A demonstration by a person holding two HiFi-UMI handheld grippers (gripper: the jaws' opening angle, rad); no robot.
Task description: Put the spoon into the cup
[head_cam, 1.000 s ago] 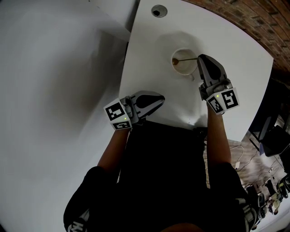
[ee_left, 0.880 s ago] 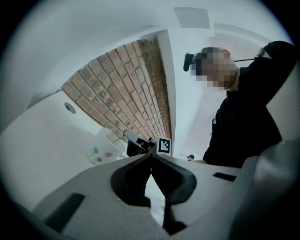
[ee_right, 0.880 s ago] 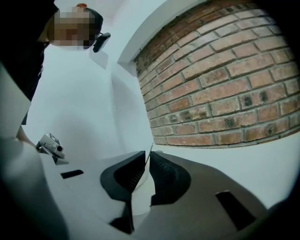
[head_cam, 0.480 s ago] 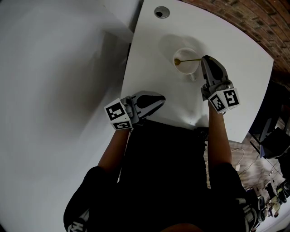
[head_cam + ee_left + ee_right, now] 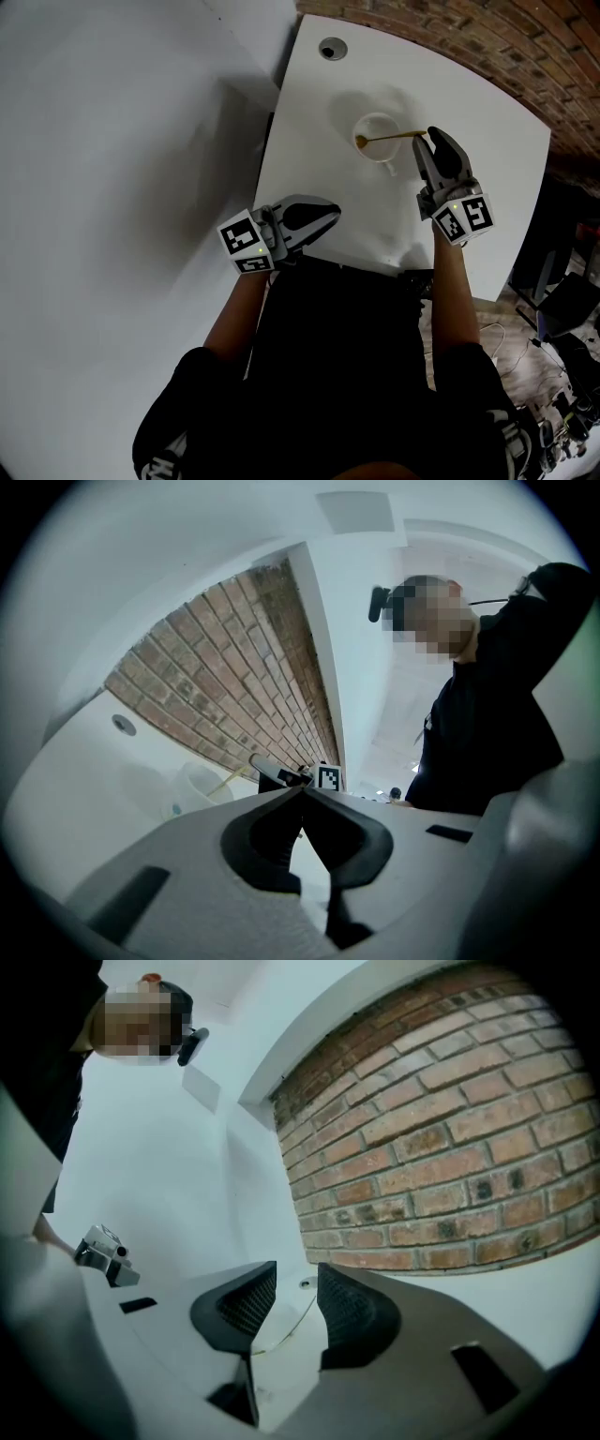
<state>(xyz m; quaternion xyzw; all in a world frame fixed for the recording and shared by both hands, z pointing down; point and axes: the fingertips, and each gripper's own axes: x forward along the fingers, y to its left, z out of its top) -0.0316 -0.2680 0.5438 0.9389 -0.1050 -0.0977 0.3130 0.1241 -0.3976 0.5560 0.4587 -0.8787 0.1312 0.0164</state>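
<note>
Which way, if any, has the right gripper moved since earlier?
Yes: the right gripper backed rightward from the cup, jaws just opening, clear of the spoon.

Head view overhead, steeply down; both gripper views toward brick wall (image 5: 234, 677)

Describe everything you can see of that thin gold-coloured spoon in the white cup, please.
The thin gold-coloured spoon looks metallic, with a small rounded bowl and a slim straight handle. Its bowl sits inside the round white cup on the white table, near the cup's left wall. The handle slants up over the right rim and juts out. Its tip ends at the right gripper, whose jaws have just been opening and stand apart, not pressing it.
</note>
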